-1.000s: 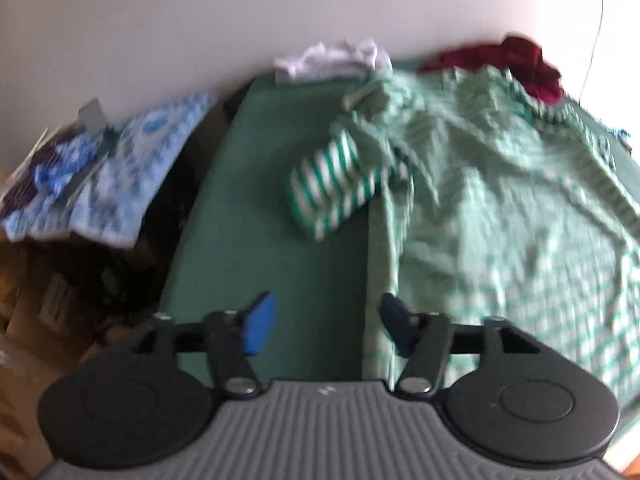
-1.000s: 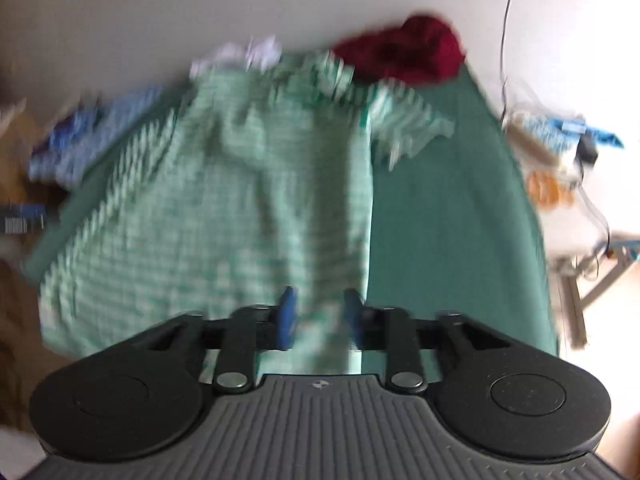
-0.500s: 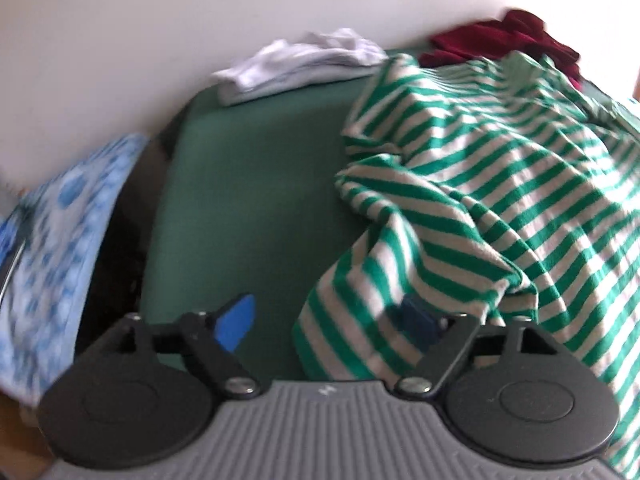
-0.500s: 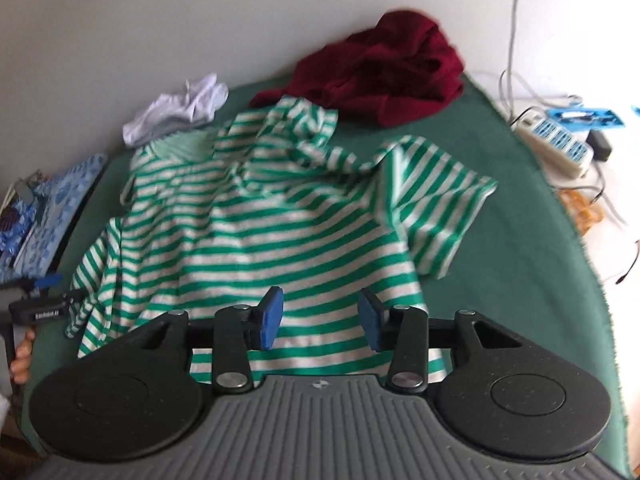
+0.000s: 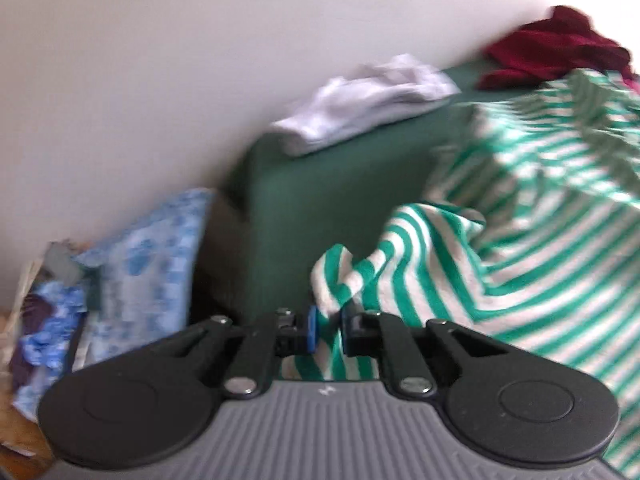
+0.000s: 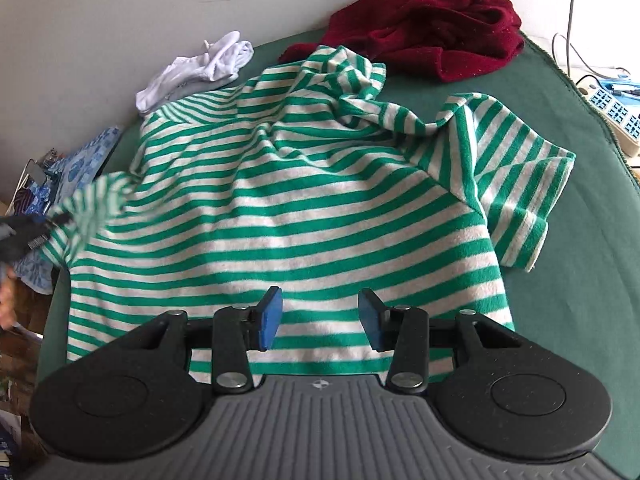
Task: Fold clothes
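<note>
Left hand-held gripper [image 5: 328,330] pinches the sleeve of the green-and-white striped cotton T-shirt [image 6: 304,208] spread across the green-covered desk [image 6: 580,280], right hand-held gripper [image 6: 318,320] hovers open over hem; next: fold sleeve inward.

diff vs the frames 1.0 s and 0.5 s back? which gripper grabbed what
The left gripper went from open beside the striped shirt to shut on its left sleeve, which the right wrist view shows lifted off the green cloth. The right gripper stayed open above the shirt's hem. The red garment and white garment did not move.
</note>
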Demonstrator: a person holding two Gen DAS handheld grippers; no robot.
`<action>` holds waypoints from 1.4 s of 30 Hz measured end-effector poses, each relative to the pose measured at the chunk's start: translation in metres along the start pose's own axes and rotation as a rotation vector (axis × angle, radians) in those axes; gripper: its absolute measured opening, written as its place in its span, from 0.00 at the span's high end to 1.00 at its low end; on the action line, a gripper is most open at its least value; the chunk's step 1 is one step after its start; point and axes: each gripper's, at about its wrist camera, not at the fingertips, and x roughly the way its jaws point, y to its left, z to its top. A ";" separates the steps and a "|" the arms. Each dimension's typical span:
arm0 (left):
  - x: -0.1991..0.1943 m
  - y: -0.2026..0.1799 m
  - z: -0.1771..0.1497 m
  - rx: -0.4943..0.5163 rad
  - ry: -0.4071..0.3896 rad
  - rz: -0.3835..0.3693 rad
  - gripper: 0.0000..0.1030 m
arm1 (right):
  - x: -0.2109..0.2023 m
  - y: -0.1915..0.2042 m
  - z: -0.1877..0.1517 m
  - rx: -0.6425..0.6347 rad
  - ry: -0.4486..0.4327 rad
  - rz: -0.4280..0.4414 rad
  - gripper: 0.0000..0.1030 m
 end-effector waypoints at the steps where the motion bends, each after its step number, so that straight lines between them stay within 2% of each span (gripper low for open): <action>1: 0.006 0.007 0.001 0.003 0.023 0.021 0.88 | 0.002 -0.003 0.001 0.003 0.000 0.001 0.55; 2: 0.012 0.010 0.000 0.025 0.044 0.059 0.90 | 0.004 -0.006 0.002 0.008 0.000 0.004 0.55; 4: 0.029 0.009 -0.012 0.084 0.105 0.171 1.00 | 0.007 -0.012 0.002 0.017 0.002 0.008 0.54; 8: 0.045 0.017 -0.033 0.037 0.197 0.173 0.99 | 0.006 -0.029 0.001 0.031 -0.008 -0.005 0.54; 11: 0.022 0.011 -0.028 0.040 0.141 0.202 0.98 | -0.013 -0.056 0.007 0.069 -0.097 -0.048 0.54; 12: 0.011 0.005 -0.022 0.042 0.105 0.179 0.96 | -0.019 -0.069 0.011 0.094 -0.130 -0.092 0.49; 13: -0.001 -0.004 -0.014 0.045 0.058 0.135 0.88 | -0.022 -0.083 0.015 0.128 -0.155 -0.147 0.43; 14: -0.013 -0.016 -0.006 0.059 0.018 0.085 0.79 | -0.022 -0.096 0.021 0.166 -0.170 -0.184 0.42; 16: -0.024 -0.044 0.008 0.092 -0.025 0.005 0.65 | -0.016 -0.124 0.032 0.245 -0.186 -0.190 0.41; 18: -0.021 -0.069 0.016 0.111 -0.025 -0.049 0.66 | -0.003 -0.144 0.044 0.305 -0.166 -0.155 0.40; 21: -0.001 -0.105 0.020 0.135 0.029 -0.092 0.65 | 0.012 -0.156 0.052 0.370 -0.176 -0.140 0.39; 24: 0.013 -0.121 0.018 0.114 0.082 -0.119 0.66 | 0.020 -0.151 0.056 0.331 -0.204 -0.144 0.39; 25: 0.015 -0.124 0.017 0.109 0.085 -0.119 0.67 | 0.022 -0.149 0.058 0.318 -0.213 -0.145 0.47; 26: 0.015 -0.126 0.017 0.109 0.083 -0.112 0.67 | 0.025 -0.147 0.059 0.300 -0.218 -0.152 0.59; 27: 0.016 -0.128 0.016 0.109 0.080 -0.105 0.67 | 0.029 -0.146 0.062 0.273 -0.216 -0.169 0.87; 28: 0.017 -0.130 0.016 0.109 0.078 -0.099 0.67 | 0.031 -0.146 0.064 0.251 -0.214 -0.182 0.96; 30: 0.016 -0.130 0.016 0.103 0.082 -0.095 0.66 | 0.032 -0.148 0.071 0.222 -0.210 -0.192 0.96; 31: 0.016 -0.129 0.017 0.100 0.084 -0.090 0.60 | 0.030 -0.149 0.078 0.195 -0.212 -0.204 0.96; 32: 0.015 -0.128 0.017 0.094 0.087 -0.085 0.57 | 0.025 -0.149 0.087 0.149 -0.229 -0.234 0.96; 35: 0.017 -0.121 0.019 0.058 0.100 -0.099 0.57 | 0.008 -0.151 0.117 0.027 -0.285 -0.344 0.96; 37: 0.018 -0.120 0.019 0.043 0.102 -0.098 0.55 | 0.001 -0.157 0.138 -0.014 -0.295 -0.428 0.98; 40: 0.020 -0.121 0.019 0.029 0.100 -0.080 0.51 | 0.017 -0.166 0.149 -0.067 -0.243 -0.565 0.98; 42: 0.020 -0.122 0.019 0.028 0.097 -0.067 0.48 | 0.040 -0.168 0.142 -0.115 -0.187 -0.638 1.00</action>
